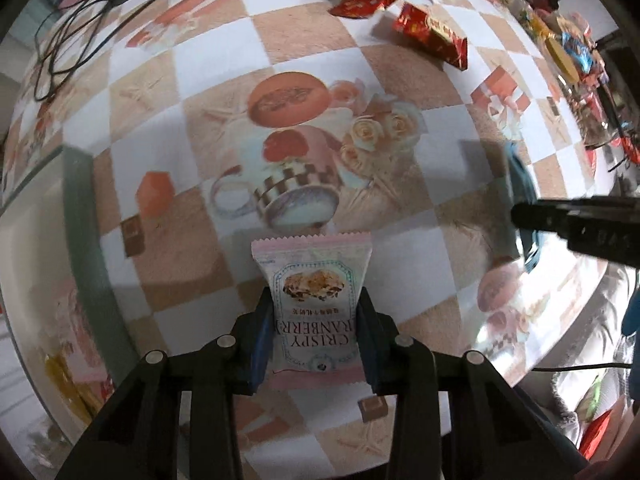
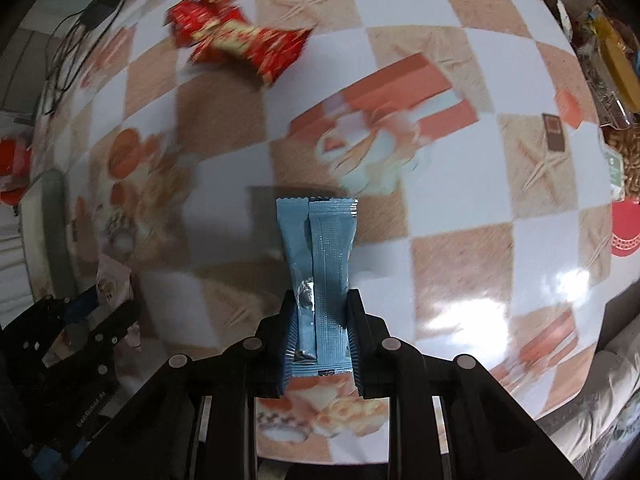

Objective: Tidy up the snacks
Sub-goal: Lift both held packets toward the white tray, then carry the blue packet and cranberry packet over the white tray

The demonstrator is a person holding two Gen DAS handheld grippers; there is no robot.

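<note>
My left gripper (image 1: 315, 308) is shut on a pink cranberry snack packet (image 1: 314, 304) and holds it above the checkered tablecloth (image 1: 160, 152). My right gripper (image 2: 319, 308) is shut on a light blue snack packet (image 2: 320, 264), also above the cloth. In the left wrist view the right gripper (image 1: 524, 216) reaches in from the right with the blue packet (image 1: 520, 184) seen edge-on. In the right wrist view the left gripper (image 2: 104, 312) sits at the lower left with the pink packet (image 2: 112, 276). Red snack packets (image 1: 434, 34) lie further back; they also show in the right wrist view (image 2: 240, 40).
A pale tray with a grey-green rim (image 1: 86, 240) sits at the table's left edge, snacks inside it. A heap of mixed snacks (image 1: 576, 52) lies at the far right. Black cables and an adapter (image 1: 80, 12) lie at the far left. A red lid (image 2: 626, 232) is at the right.
</note>
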